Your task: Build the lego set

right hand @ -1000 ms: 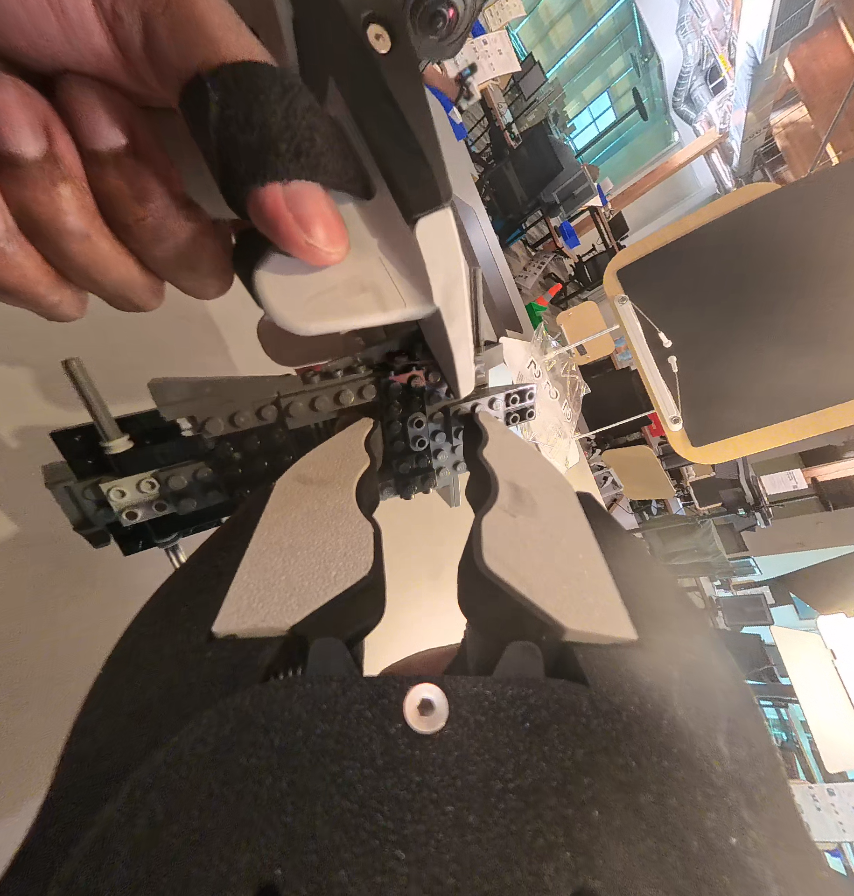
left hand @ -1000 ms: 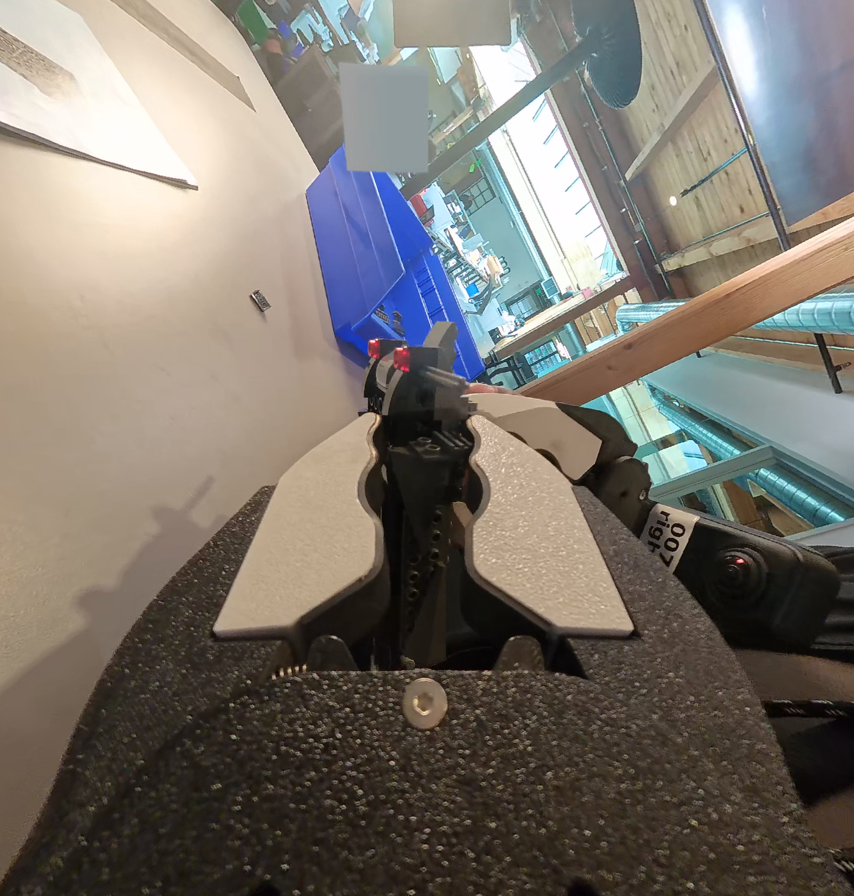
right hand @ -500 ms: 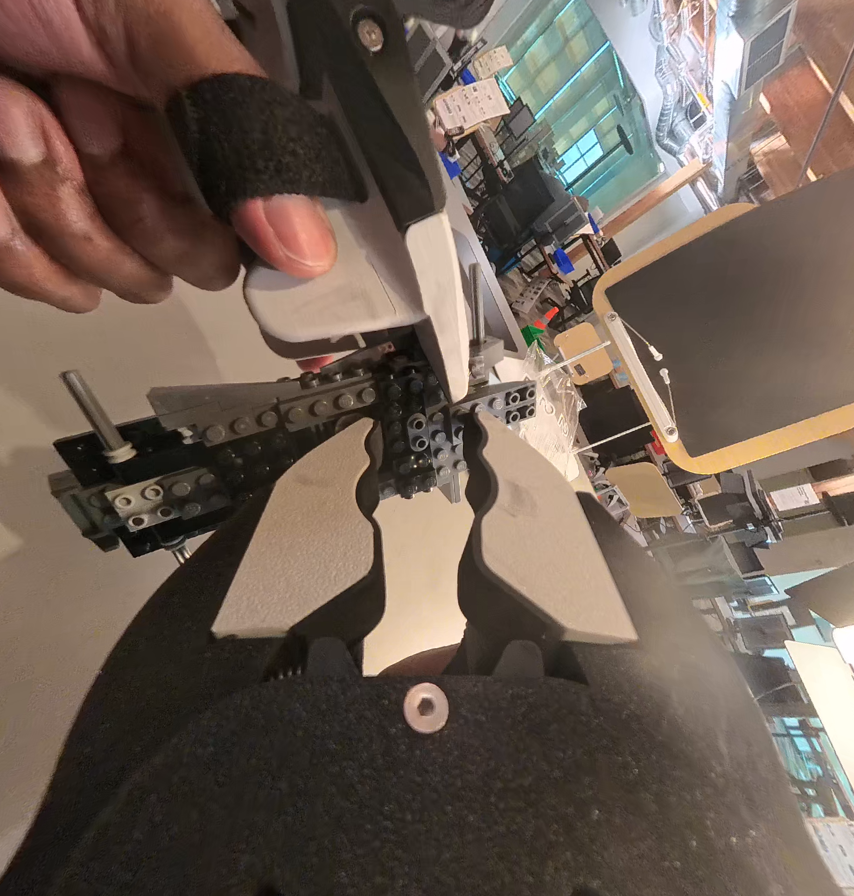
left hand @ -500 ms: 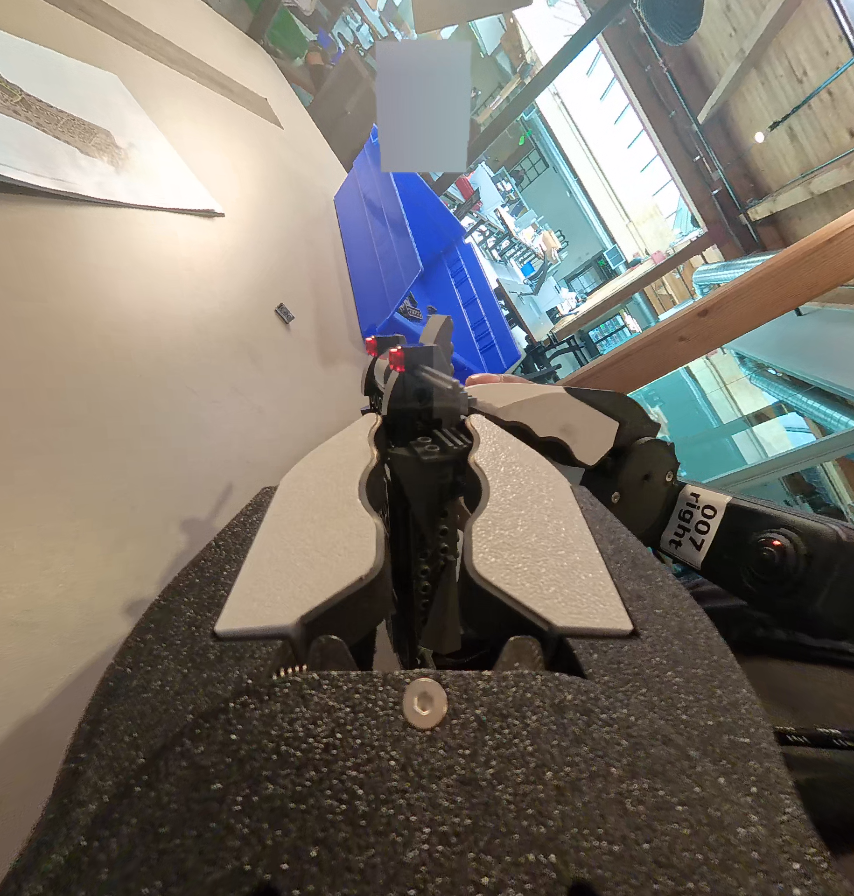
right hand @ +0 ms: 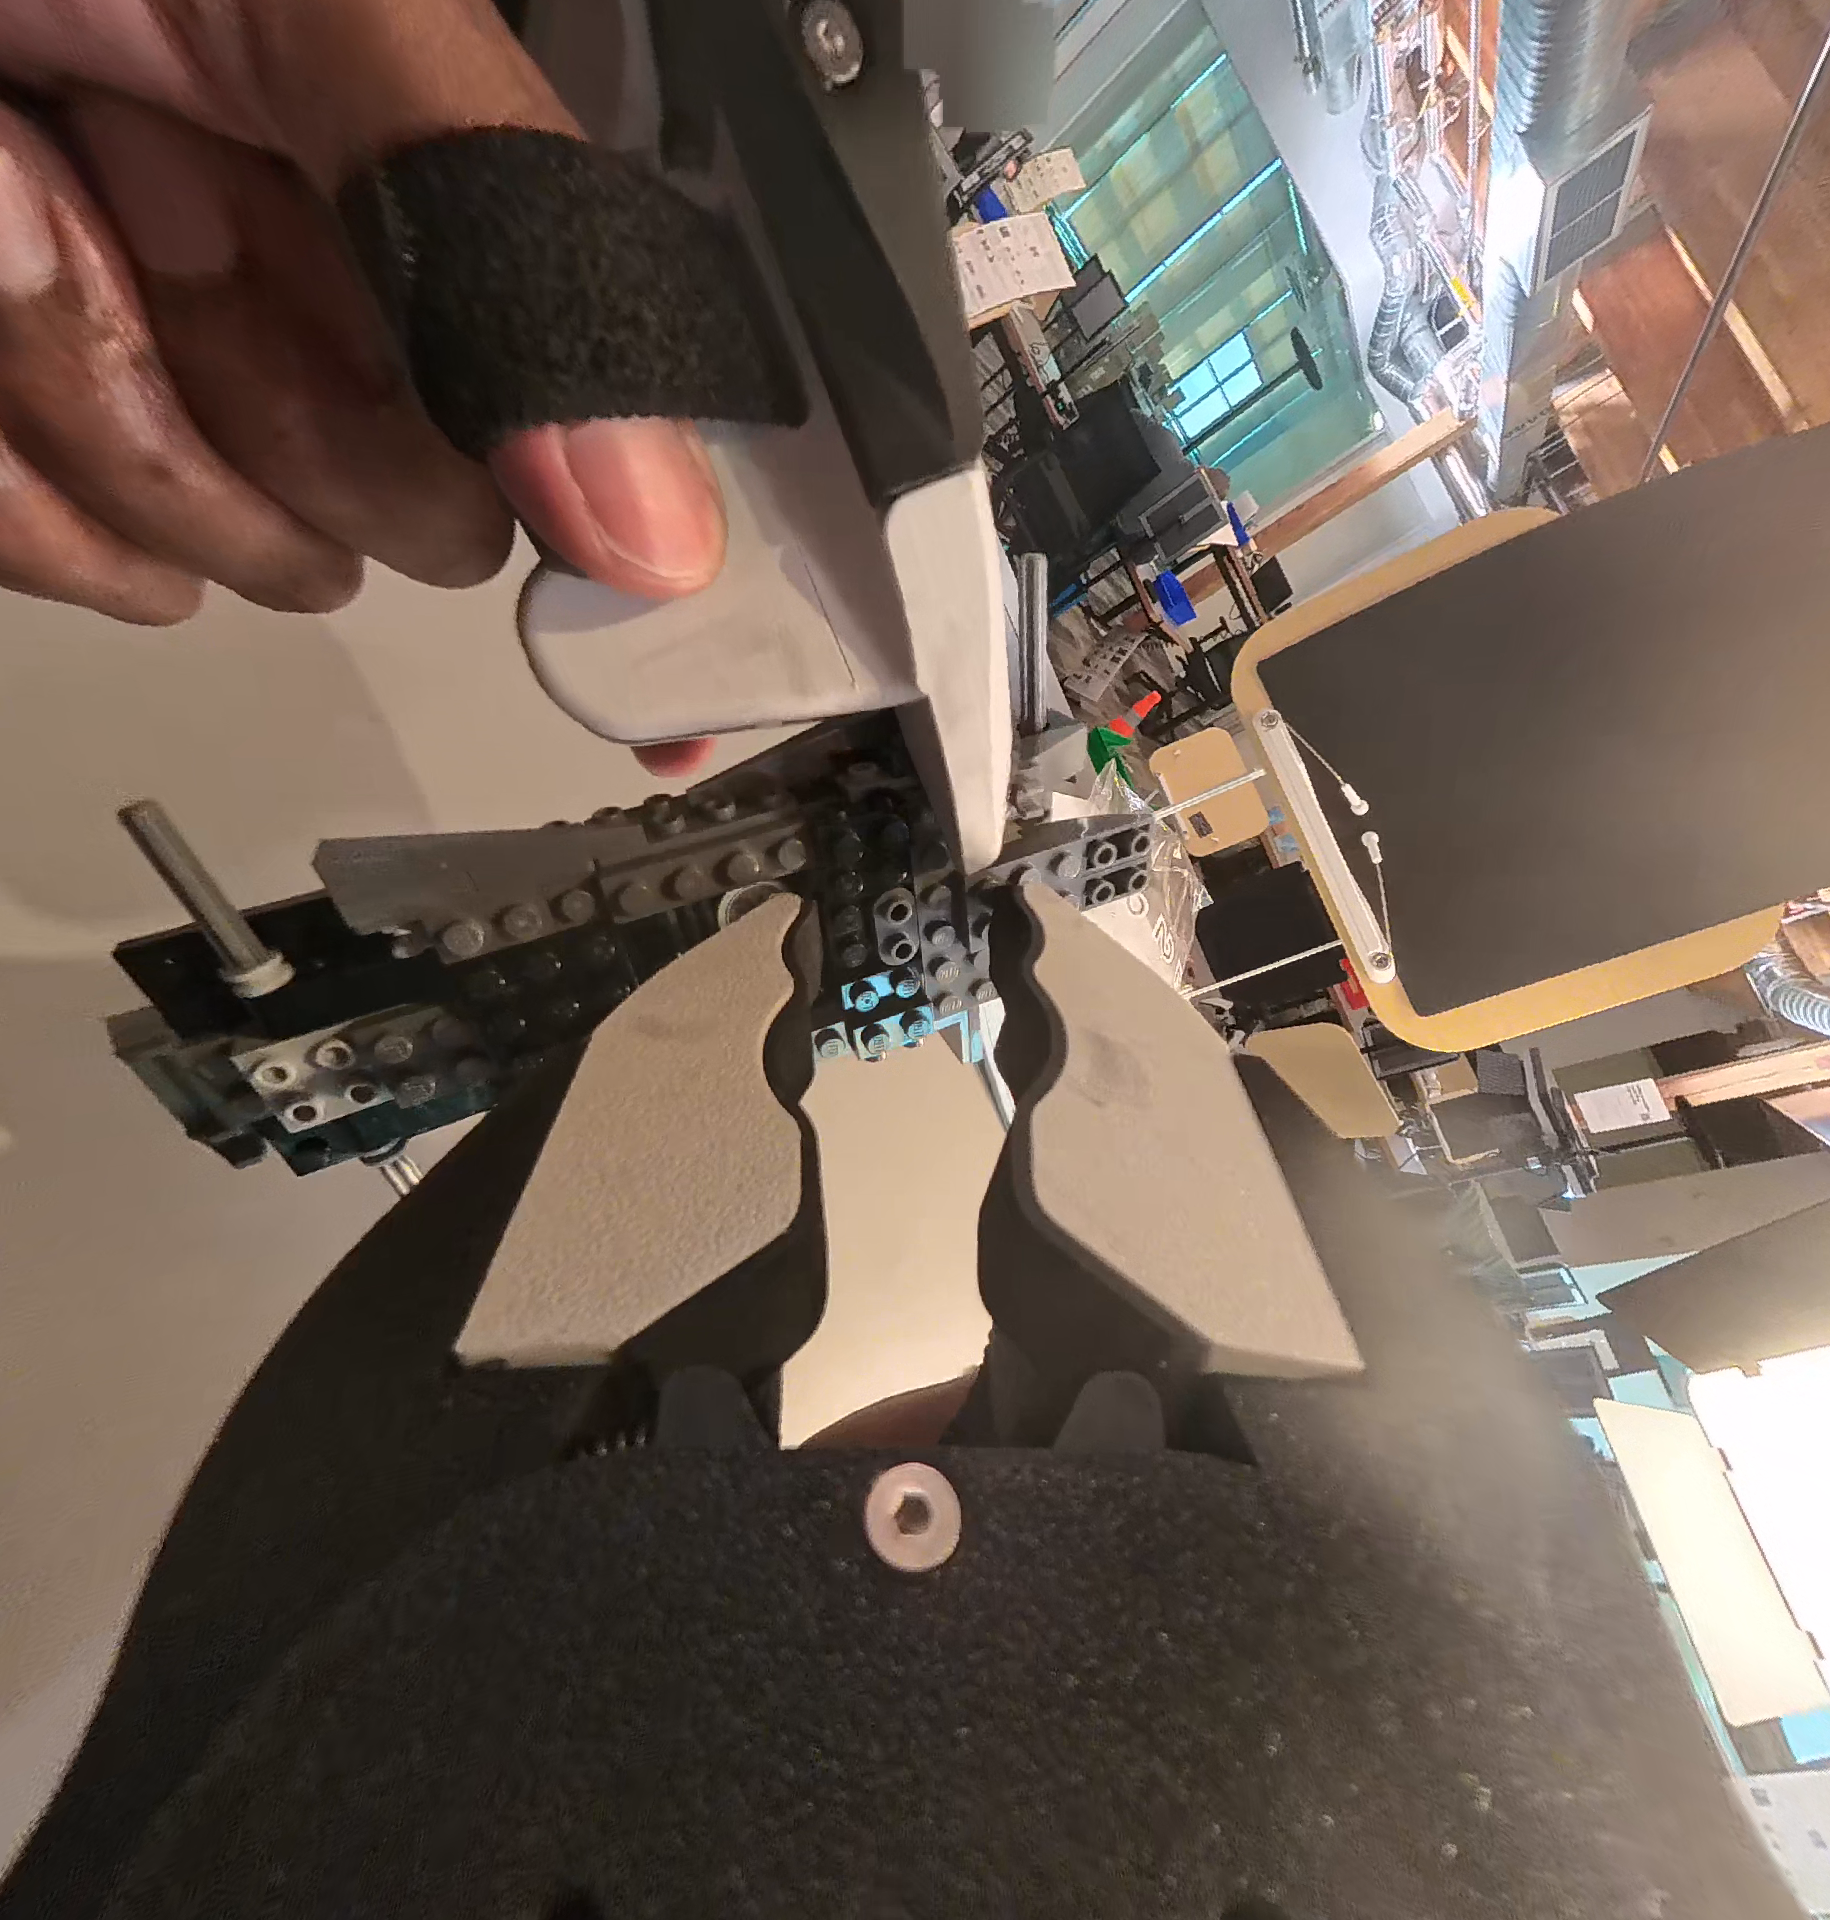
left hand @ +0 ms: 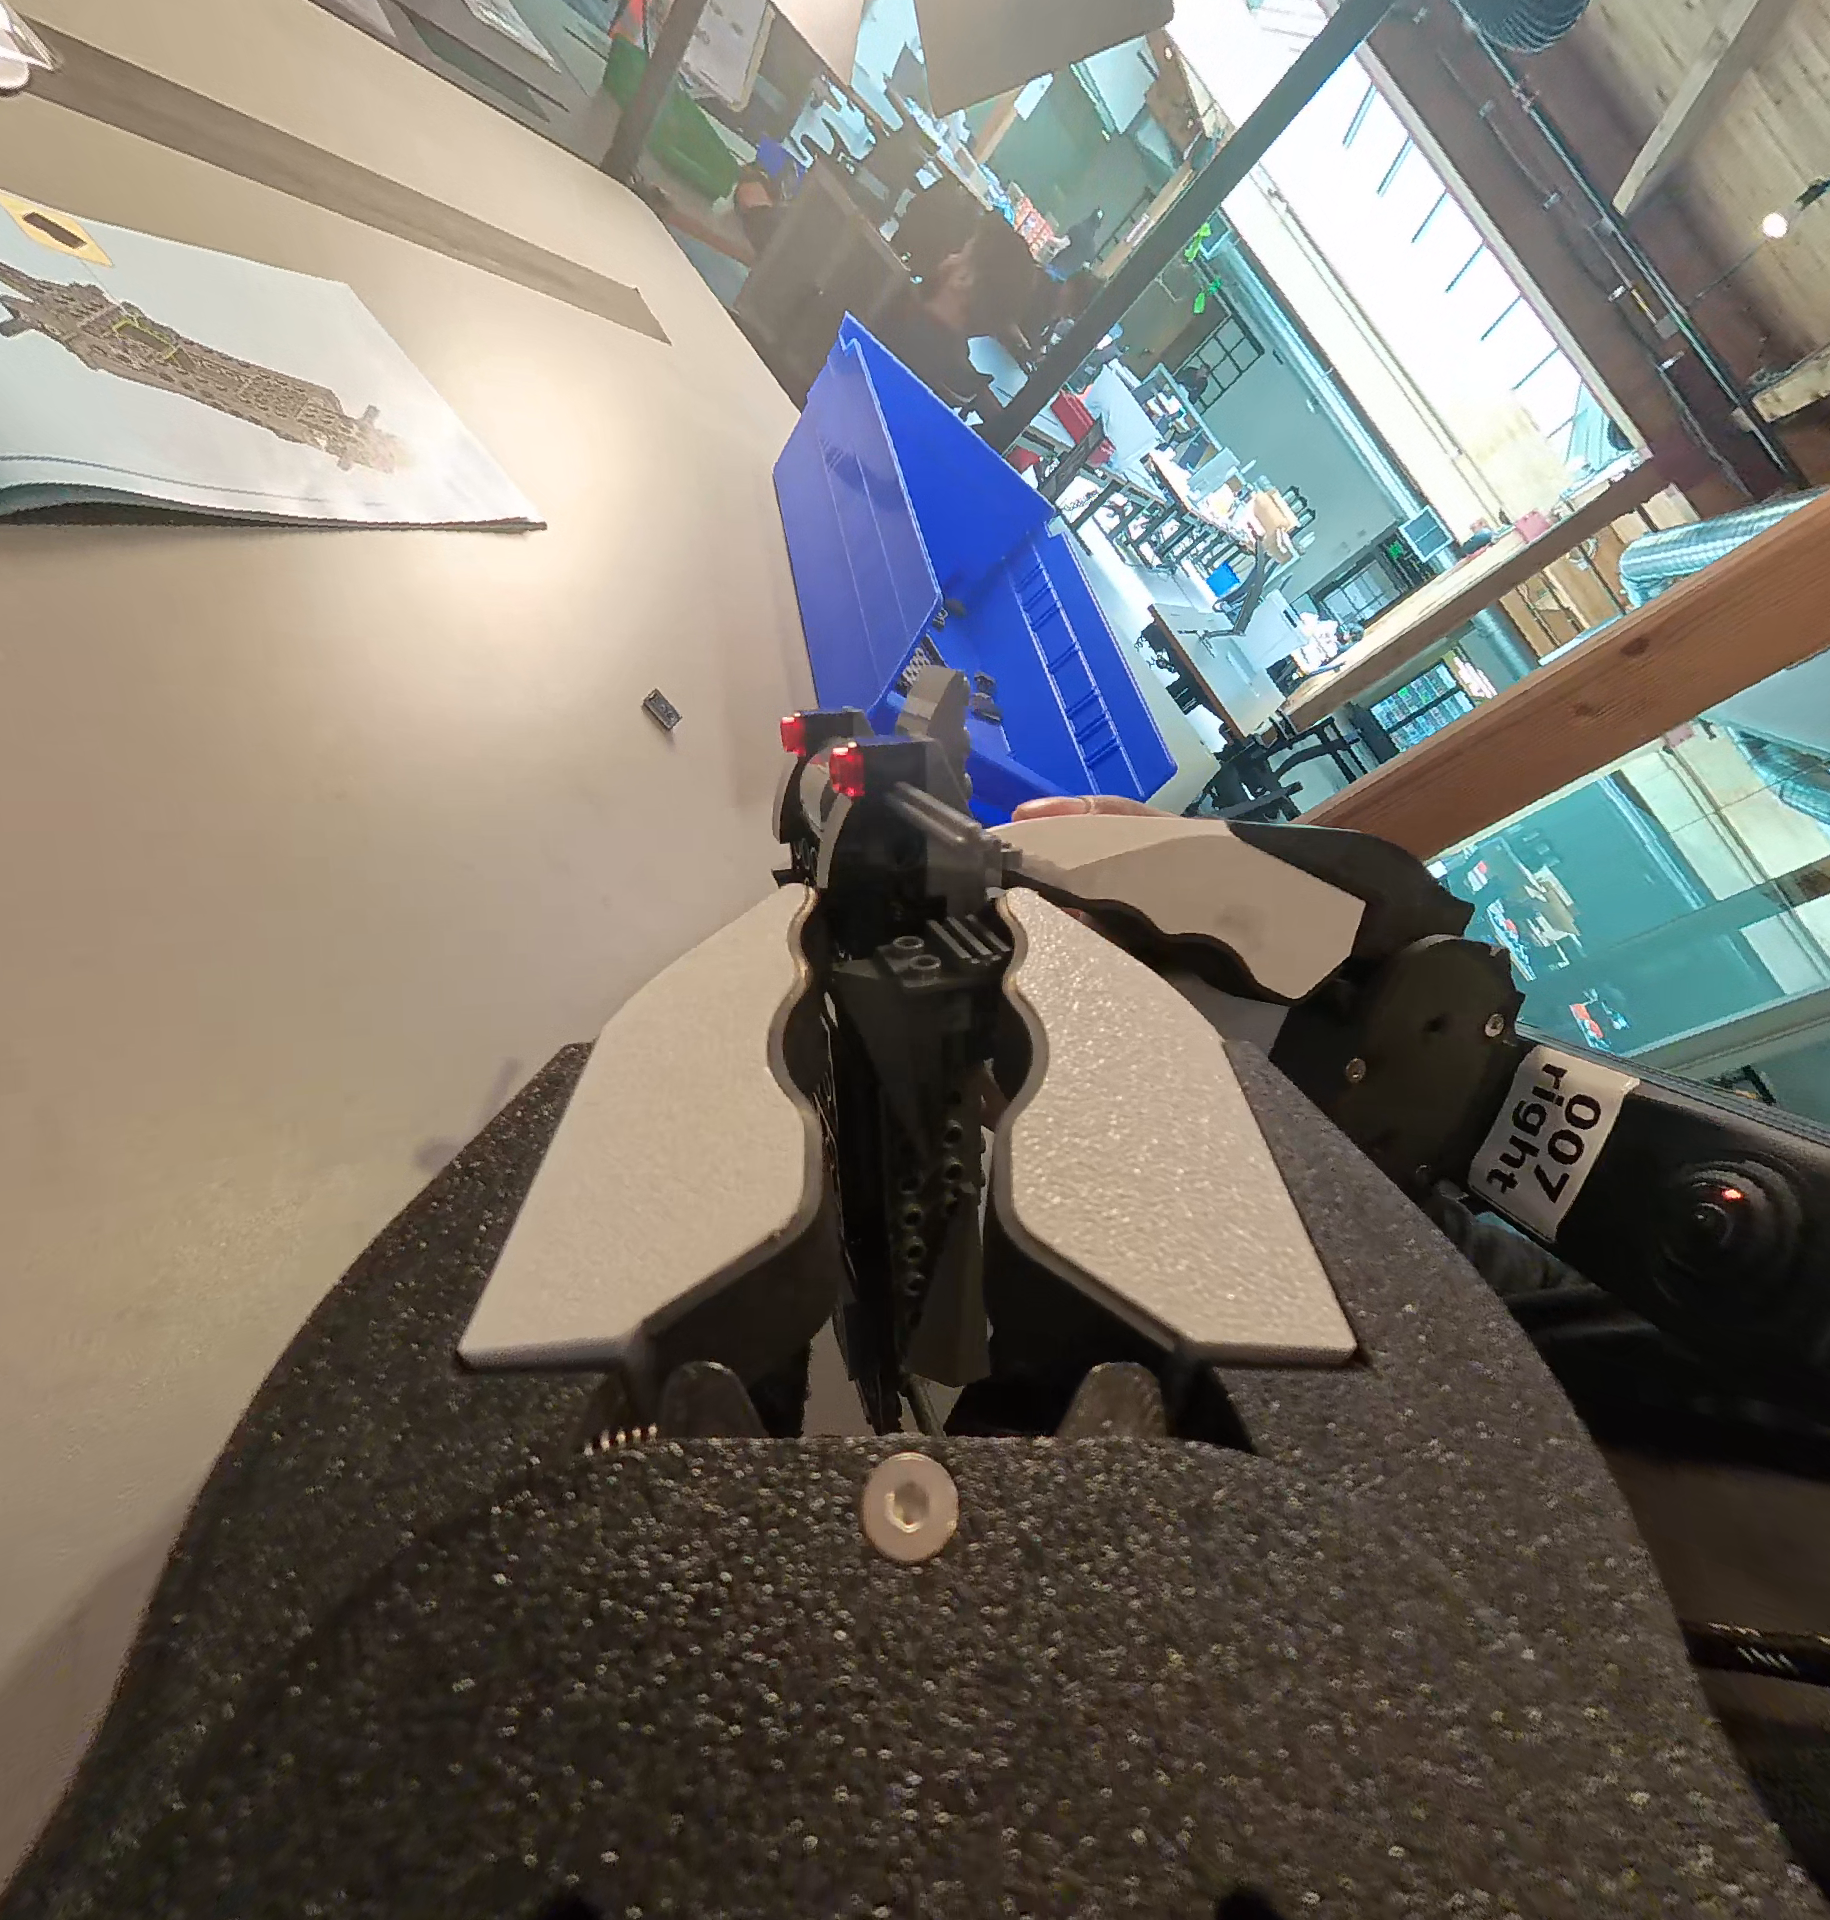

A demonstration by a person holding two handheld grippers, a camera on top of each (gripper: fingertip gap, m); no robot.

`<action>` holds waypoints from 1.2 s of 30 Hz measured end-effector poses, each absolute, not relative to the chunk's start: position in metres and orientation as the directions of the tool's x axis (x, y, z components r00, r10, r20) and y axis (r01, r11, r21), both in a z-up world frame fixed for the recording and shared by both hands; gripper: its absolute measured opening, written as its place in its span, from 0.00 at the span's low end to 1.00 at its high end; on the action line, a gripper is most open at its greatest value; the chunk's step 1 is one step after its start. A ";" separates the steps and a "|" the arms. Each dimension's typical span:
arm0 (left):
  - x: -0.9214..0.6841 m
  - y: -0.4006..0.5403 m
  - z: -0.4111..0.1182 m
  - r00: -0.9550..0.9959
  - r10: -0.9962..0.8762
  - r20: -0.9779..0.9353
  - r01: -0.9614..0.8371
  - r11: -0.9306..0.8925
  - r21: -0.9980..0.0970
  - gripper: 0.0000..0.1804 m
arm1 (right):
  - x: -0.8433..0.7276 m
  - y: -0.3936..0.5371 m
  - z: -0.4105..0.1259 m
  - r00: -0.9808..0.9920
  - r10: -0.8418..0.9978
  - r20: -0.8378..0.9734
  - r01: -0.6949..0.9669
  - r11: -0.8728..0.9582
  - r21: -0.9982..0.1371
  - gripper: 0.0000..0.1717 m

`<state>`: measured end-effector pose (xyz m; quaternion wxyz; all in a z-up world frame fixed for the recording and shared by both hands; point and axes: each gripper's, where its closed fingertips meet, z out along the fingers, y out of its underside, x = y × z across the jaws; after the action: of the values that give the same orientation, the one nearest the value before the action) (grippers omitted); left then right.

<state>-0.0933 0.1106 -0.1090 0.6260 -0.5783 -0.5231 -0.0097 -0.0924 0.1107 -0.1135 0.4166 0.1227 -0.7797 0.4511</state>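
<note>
So the dark brick model (right hand: 682,894) is up off the beige table (left hand: 267,935), pinched from two sides. Left gripper (left hand: 906,935) is clamped along its length, right gripper (right hand: 900,935) is squeezed on its middle section. Blue bin (left hand: 942,540) sits just behind the model, instruction booklet (left hand: 194,405) further off.

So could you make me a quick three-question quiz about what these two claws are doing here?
1. True or false: both claws grip the same dark grey and black toy-brick model.
2. The open plastic bin on the table is: A red, B blue, C green?
3. What colour are the two small translucent studs at the model's far end?

Key: 1 true: left claw and right claw both clamp it. 2 B. 3 red.
</note>
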 end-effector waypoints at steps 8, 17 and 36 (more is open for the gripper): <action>-0.093 0.110 -0.112 0.448 0.585 0.676 0.623 0.338 -0.705 0.16 | -0.092 0.111 -0.116 -0.631 0.160 0.760 -0.569 0.571 -0.592 0.19; -0.098 0.104 -0.115 0.413 0.467 0.782 0.660 0.438 -0.610 0.16 | -0.095 0.105 -0.121 -0.643 0.150 0.751 -0.550 0.591 -0.590 0.19; -0.081 0.056 -0.085 0.763 -0.016 0.646 0.463 0.711 -0.529 0.16 | -0.077 0.076 -0.085 -0.568 0.311 0.762 -0.510 0.593 -0.623 0.04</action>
<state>-0.0813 0.0562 -0.0855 0.8696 -0.3540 -0.3155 -0.1378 -0.0770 0.0758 -0.0849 0.4603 0.0650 -0.7647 0.4462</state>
